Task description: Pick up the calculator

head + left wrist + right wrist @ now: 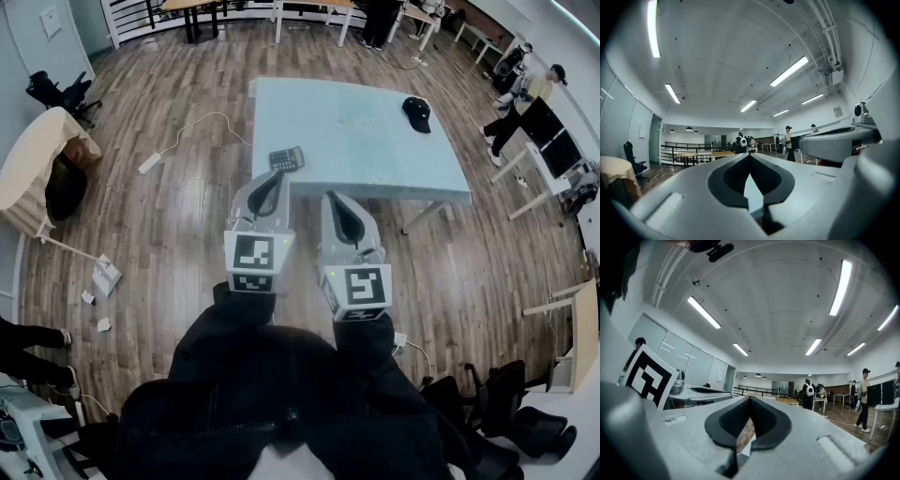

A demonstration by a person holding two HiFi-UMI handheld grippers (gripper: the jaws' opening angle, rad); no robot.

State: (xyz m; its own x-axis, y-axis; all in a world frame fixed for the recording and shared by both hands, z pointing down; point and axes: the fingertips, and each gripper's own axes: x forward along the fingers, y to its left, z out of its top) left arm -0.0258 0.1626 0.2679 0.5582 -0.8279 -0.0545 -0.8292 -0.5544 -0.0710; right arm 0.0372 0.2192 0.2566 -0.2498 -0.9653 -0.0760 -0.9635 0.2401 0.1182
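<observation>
My left tongs (277,178) and right tongs (336,199) are closed, empty, level, apparently staged short of the calculator (286,158) on the table (356,141) corner, mid-frame.

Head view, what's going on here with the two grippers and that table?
A person stands before a pale blue table, holding the left gripper and the right gripper level, side by side. Both have their jaws together with nothing between them. The calculator lies untouched at the table's near left corner, just beyond the left gripper. A black cap sits toward the far right. The pickup has not started.
</observation>
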